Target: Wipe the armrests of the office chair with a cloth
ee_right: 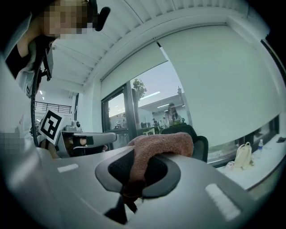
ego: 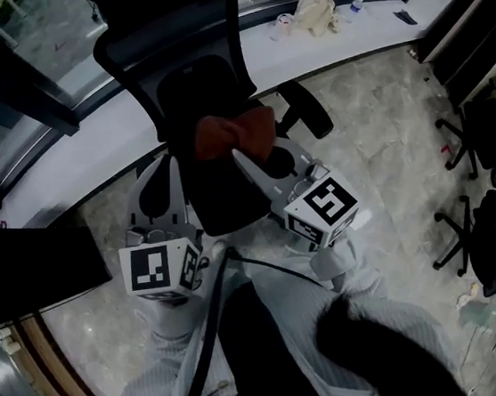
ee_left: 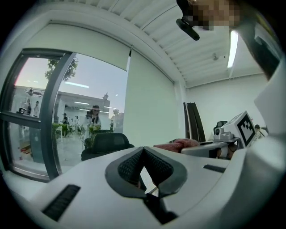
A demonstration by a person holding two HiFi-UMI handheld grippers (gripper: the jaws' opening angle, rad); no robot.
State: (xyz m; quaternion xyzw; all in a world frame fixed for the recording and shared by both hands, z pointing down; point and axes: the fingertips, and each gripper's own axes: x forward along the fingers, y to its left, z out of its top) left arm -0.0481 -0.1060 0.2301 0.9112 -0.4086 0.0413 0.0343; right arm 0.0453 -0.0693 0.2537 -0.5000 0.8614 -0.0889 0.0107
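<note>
While my right tool (ee_right: 139, 166) clamps the rust-brown terry cloth (ego: 233, 133) over the seat of the black mesh office chair (ego: 179, 40) and my left tool (ee_left: 143, 157) sits closed and empty, I judge wiping not yet begun: next, bring the cloth down onto the black padded armrest (ego: 306, 110).

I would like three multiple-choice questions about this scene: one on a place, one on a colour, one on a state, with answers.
1. Where is the cloth?
A) on the floor
B) in the right gripper, over the chair
C) on the window ledge
2. What colour is the cloth?
A) blue
B) white
C) reddish brown
3. How are the left gripper's jaws?
A) together, empty
B) wide apart
C) shut on a bottle
Answers: B, its jaws pinch the cloth; C, the head view shows that colour; A, its pads meet with nothing between.
</note>
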